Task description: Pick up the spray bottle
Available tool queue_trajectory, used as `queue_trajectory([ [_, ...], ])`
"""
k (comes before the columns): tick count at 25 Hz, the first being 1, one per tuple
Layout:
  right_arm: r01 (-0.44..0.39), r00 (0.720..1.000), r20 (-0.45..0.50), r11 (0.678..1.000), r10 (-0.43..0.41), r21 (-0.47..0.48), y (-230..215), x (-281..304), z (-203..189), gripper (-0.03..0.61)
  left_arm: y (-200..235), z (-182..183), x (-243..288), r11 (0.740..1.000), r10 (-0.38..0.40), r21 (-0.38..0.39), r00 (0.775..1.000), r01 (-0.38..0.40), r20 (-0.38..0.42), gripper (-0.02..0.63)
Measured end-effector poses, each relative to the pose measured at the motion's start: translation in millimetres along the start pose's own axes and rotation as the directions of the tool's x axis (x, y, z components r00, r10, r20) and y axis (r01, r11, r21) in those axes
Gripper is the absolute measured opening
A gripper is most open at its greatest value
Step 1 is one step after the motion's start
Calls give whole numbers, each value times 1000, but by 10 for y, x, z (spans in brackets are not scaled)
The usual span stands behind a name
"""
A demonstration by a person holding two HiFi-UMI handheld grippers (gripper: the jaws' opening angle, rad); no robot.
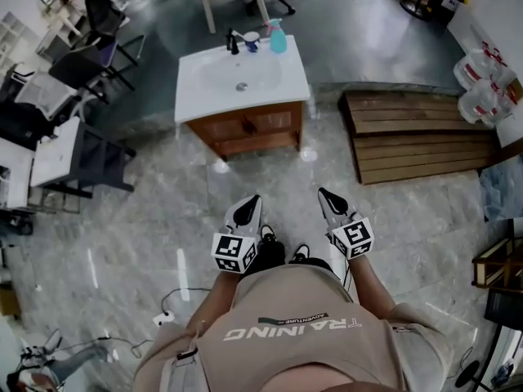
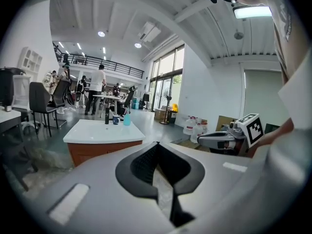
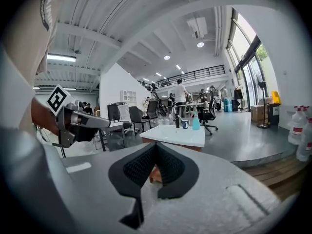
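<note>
Far left: black mesh office chairs (image 1: 90,60) by a white desk (image 1: 53,149). Floor (image 1: 155,219) is glossy grey stone w/ pale veining. Ctr, far: a boxy vanity, w/ a smooth white surface (image 1: 194,96) & an oval basin (image 1: 222,70) sunk in it, on a reddish wood cabinet (image 1: 245,133). Along its far edge, left to right: black tap (image 1: 234,42), small cup (image 1: 252,41), then the spray bottle (image 1: 278,39). The bottle has a translucent teal body & paler trigger head, and stands upright at the far right corner, just right of the cup. Right: a slatted platform of brown wood planks (image 1: 417,137); beyond it, white plastic jugs (image 1: 478,88).

Writing: the person's beige shirt (image 1: 327,358) reads "TRAINING" in white caps, w/ a small dark patch "ADVENTURE"; both upside down in the head view.

Left tongs (image 2: 156,145): matte grey shell, black ribbed pads (image 2: 142,162); tips meet, nothing btw them, only floor seen thru the slot. Right tongs (image 3: 156,146): same build, fully closed, empty; cabinet wood shows thru the slot. Each carries a marker cube (image 1: 234,252) w/ black & white squares. Both are near the person's waist, side by side, pointing at the vanity, well apart from the spray bottle.
</note>
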State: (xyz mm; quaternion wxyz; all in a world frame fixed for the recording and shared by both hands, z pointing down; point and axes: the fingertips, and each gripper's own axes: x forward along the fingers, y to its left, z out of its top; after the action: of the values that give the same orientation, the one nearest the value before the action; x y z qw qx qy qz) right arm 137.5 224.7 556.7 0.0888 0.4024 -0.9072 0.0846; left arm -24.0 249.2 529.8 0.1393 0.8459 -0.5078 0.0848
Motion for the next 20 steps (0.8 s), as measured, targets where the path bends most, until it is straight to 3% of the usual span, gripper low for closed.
queue_trajectory([
  [6, -8, 1000, -12, 998, 7, -64, -149, 582, 325, 2, 567, 52, 417, 999, 4, -35, 1000, -4, -2, 15],
  [14, 63, 998, 7, 988, -63, -141, -622, 1251, 927, 2, 1296, 668, 1194, 999, -46, 15, 994, 45, 98, 17],
  [20, 161, 987, -3, 982, -162, -99, -877, 1682, 943, 2, 1752, 720, 1509, 998, -68, 24, 995, 66, 79, 15],
])
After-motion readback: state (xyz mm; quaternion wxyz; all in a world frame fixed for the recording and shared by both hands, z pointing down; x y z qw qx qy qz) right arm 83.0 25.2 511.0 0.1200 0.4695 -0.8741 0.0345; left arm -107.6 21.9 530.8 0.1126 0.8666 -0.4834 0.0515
